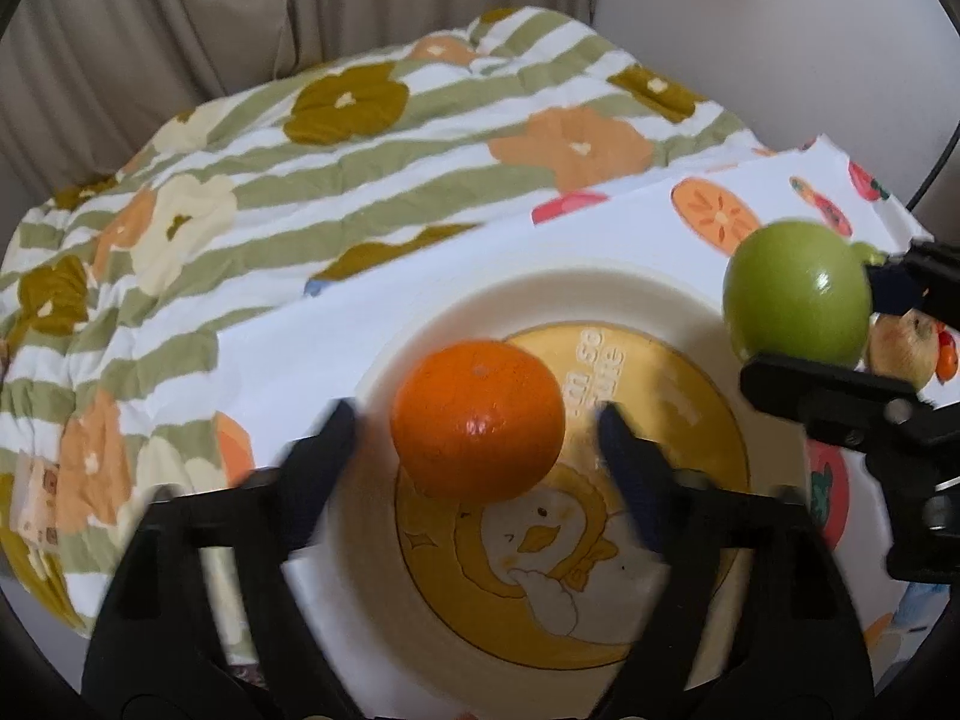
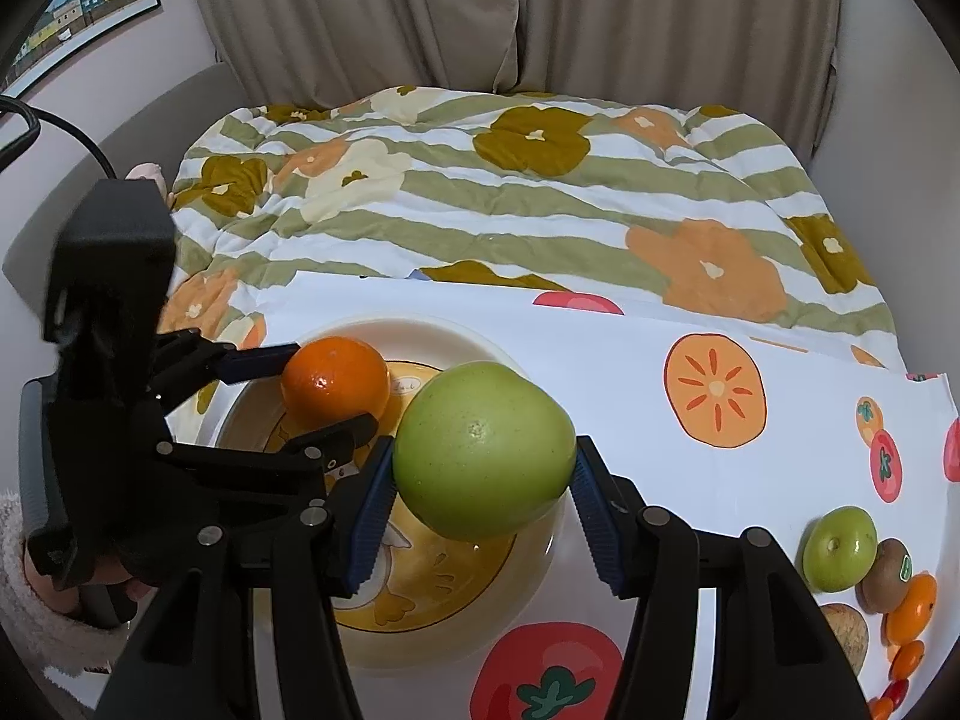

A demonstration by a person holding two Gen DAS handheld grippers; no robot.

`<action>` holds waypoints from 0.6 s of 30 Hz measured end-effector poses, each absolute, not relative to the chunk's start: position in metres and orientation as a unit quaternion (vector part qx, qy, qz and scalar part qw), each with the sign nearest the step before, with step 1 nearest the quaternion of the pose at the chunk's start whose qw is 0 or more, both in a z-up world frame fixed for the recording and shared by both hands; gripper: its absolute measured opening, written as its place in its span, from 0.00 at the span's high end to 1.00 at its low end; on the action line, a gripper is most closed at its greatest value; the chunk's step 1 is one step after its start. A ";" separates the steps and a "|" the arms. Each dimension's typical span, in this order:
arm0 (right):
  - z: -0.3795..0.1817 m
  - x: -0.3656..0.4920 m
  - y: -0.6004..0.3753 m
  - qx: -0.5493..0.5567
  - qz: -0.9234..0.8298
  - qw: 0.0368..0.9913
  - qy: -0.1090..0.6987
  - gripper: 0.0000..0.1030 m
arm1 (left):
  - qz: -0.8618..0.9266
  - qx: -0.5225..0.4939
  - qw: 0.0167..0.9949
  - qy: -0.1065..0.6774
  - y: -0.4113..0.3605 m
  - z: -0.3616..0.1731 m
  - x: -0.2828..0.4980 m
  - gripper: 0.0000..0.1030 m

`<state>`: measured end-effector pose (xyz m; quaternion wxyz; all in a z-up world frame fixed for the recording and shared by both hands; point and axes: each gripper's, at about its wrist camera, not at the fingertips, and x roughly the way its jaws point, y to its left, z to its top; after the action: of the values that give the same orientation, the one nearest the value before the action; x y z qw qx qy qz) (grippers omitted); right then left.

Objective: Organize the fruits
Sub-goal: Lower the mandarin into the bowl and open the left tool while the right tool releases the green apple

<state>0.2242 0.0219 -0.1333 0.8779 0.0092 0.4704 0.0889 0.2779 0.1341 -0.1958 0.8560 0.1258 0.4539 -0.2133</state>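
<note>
- My left gripper [image 1: 474, 438] has its jaws wide apart, clear of the orange [image 1: 477, 420] between them, which sits in the plate [image 1: 420, 324]: one fruit delivered.
- My right gripper [image 2: 480, 468], tilted downward, clamps the green apple [image 2: 483, 450] above the plate.
- More fruit [image 2: 840, 549] waits right of it.
</note>
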 end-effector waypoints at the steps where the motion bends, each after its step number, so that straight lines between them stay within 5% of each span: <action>1: -0.133 0.224 0.022 0.010 0.089 0.878 0.470 0.49 | -0.211 0.124 0.860 0.448 0.136 -0.192 0.277 0.00; 18: -0.137 0.237 0.035 -0.029 0.138 0.875 0.463 0.49 | -0.164 0.100 0.865 0.463 0.190 -0.181 0.255 0.00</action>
<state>0.2370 0.0348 -0.1374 0.8749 -0.0291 0.4634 0.1376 0.2549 0.1898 -0.1811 0.8654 0.1001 0.4629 -0.1636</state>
